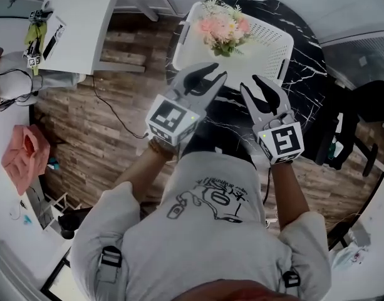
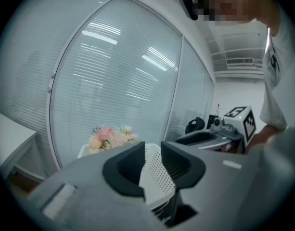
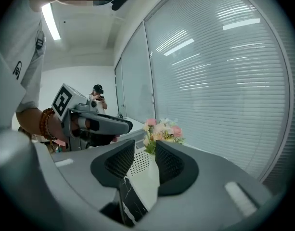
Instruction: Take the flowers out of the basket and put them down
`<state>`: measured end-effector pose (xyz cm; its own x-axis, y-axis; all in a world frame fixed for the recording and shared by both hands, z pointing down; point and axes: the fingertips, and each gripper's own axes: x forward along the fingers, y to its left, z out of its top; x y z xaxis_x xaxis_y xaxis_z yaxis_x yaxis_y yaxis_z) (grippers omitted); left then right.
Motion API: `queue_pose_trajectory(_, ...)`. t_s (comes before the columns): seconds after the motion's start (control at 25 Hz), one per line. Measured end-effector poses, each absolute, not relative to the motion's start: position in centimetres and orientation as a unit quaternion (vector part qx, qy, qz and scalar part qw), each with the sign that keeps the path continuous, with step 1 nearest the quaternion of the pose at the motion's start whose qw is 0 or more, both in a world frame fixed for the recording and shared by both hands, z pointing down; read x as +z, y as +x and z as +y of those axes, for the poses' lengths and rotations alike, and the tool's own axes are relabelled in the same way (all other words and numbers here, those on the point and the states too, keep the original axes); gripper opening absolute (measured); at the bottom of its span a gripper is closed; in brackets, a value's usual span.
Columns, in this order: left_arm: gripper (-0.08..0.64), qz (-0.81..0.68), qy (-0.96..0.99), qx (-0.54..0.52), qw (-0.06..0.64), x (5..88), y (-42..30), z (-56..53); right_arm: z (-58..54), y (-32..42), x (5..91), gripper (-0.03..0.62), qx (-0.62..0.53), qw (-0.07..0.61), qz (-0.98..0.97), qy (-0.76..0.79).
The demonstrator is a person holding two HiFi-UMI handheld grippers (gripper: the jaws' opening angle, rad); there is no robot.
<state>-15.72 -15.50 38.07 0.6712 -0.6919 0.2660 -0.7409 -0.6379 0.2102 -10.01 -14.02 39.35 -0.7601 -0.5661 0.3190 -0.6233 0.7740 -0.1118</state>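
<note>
Flowers point(image 1: 224, 29), pink and cream with green leaves, sit in the upper left end of the white perforated basket point(image 1: 276, 39), which rests on the black marbled table point(image 1: 304, 74) in the upper middle of the head view. From my right gripper view they stand upright, blossoms up, rising above the basket's rim; from overhead I cannot make out their long axis.

My left gripper point(image 1: 215, 74) and right gripper point(image 1: 251, 85) hover side by side just below the basket, both pointing up-frame toward it. Each has its jaws a little apart with nothing clamped: only the distant basket shows through each gap.

The cubes point(image 1: 173, 119) carry black-and-white square markers. The print on the grey shirt point(image 1: 207, 202) is too warped for me to read.

Only the right gripper view shows a second person point(image 3: 97, 97) at centre left. Both gripper views show window blinds point(image 2: 113, 71). Only the head view shows the wooden floor point(image 1: 85, 118) and the white desk point(image 1: 79, 17) at upper left.
</note>
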Motion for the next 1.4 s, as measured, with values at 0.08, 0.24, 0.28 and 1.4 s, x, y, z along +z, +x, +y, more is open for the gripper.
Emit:
queue_pose_trajectory(0.08,0.136,-0.403,0.896,0.093,0.159,39.1,-16.0,-16.5,-14.9,-10.2,40.3,0.158,0.109,0.146,-0.932,0.313)
queue_pose_trajectory(0.24,0.245,-0.416,0.885,0.114,0.178,41.3,-16.8,-18.1,-16.5,-10.9,42.5,0.217,0.120,0.172,-0.932,0.295)
queue_pose_trajectory(0.28,0.274,-0.420,0.881,0.118,0.182,41.9,-16.9,-18.4,-16.9,-11.1,43.0,0.236,0.122,0.178,-0.933,0.290)
queue_pose_trajectory(1.4,0.512,-0.436,0.860,0.150,0.218,48.3,-16.8,-28.5,-25.2,-14.3,53.6,0.442,0.169,0.211,-0.936,0.227)
